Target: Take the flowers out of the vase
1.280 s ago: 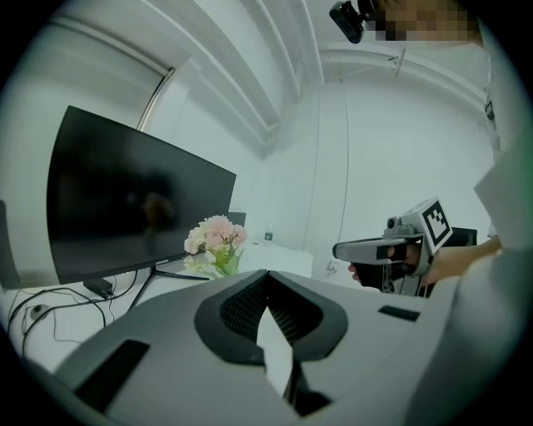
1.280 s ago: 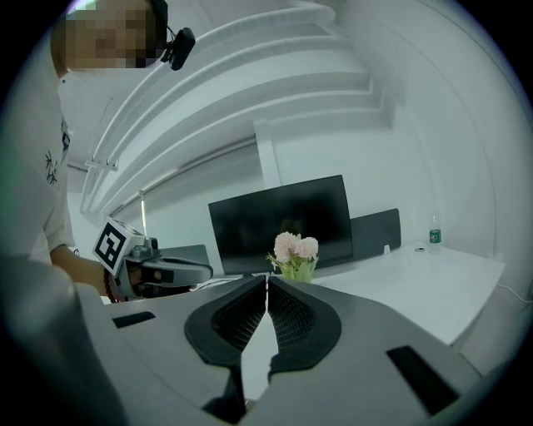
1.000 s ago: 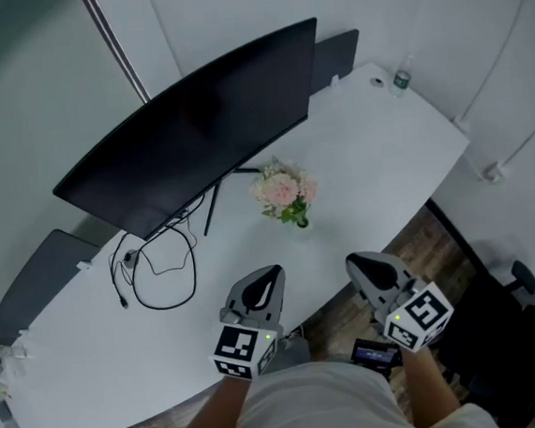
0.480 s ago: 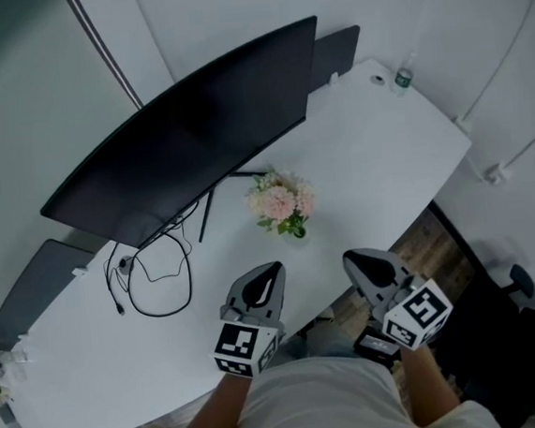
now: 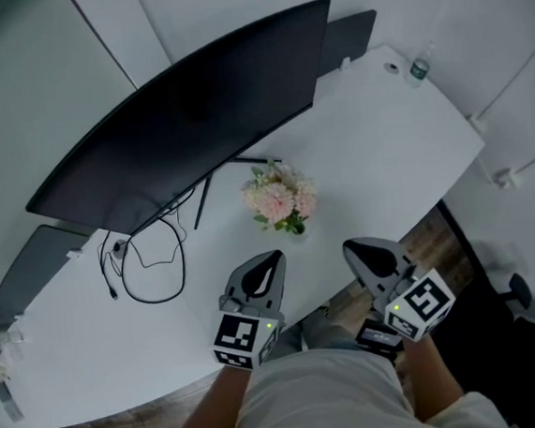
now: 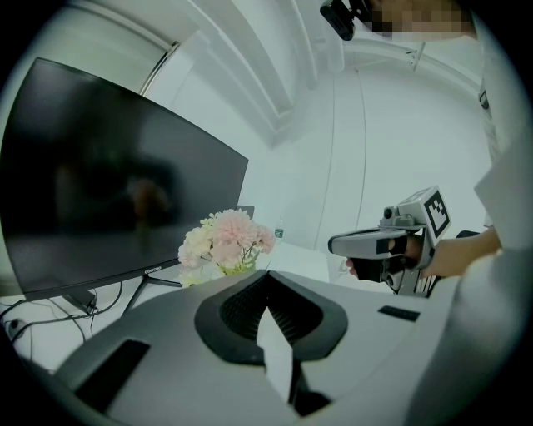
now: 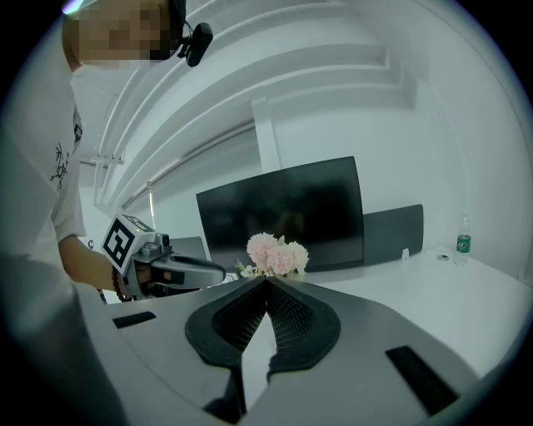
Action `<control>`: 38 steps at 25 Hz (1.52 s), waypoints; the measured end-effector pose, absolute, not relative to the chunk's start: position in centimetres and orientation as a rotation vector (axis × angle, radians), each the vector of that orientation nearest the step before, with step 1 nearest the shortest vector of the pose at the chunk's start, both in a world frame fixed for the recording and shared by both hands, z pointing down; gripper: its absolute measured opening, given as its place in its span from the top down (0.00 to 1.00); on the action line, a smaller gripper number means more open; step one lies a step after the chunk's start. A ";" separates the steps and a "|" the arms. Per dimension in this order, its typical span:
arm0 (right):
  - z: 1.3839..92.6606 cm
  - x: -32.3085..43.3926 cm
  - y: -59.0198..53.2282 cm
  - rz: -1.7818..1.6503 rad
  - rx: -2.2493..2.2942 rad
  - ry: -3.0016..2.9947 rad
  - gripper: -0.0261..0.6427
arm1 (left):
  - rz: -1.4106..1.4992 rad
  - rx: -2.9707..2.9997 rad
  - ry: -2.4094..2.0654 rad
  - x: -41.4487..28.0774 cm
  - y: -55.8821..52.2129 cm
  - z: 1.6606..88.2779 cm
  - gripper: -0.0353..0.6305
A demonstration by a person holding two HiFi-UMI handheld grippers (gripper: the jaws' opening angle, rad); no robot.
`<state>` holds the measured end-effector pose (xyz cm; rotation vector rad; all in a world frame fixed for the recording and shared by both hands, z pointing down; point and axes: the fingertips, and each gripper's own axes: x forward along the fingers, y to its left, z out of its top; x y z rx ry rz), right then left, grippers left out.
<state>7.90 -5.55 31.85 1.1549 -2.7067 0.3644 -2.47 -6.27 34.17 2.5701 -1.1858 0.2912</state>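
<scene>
The vase could hardly be made out beneath the flowers (image 5: pixel 281 198), a tight pink and cream bunch with green leaves, standing on the table (image 5: pixel 384 150) just ahead of the left gripper (image 5: pixel 274 258) and right gripper (image 5: pixel 350 247), between them. Both grippers' jaws were pressed together, empty.

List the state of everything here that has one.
left gripper: shut, empty
right gripper: shut, empty
flowers: upright on the desk, untouched
monitor: screen dark
bottle: upright
cable: loosely looped on the desk
</scene>
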 end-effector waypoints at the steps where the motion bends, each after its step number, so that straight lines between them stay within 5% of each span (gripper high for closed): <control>1: 32.0 7.9 -5.8 0.377 1.149 -2.711 0.91 | 0.296 2.572 -1.190 -2.4 -6.4 34.3 0.94; 38: 40.1 4.0 -11.6 0.452 0.944 -2.686 0.91 | 0.395 2.493 -1.189 -2.3 -9.3 41.8 0.94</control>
